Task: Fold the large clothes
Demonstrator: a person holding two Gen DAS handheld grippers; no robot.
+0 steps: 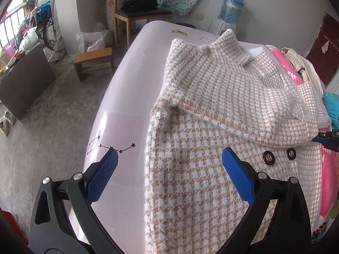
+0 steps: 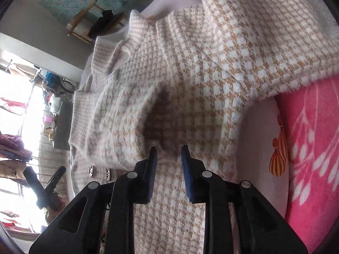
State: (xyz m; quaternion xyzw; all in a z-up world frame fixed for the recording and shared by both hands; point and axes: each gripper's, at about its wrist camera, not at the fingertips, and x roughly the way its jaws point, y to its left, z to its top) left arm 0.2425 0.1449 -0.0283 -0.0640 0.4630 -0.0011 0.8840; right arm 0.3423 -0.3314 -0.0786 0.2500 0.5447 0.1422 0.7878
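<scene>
under both grippers' fingers (image 1: 237, 177): coat (image 1: 211, 110)

Tan-and-white checked coat (image 1: 211, 127) on pale pink sheet (image 1: 127, 80), apparently star-printed.

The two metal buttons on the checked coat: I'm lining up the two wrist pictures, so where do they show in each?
Left wrist: buttons at lower right, just beyond the left gripper.
Right wrist: buttons at lower left, left of the right gripper.
Shared landmark: the wooden chair.
</scene>
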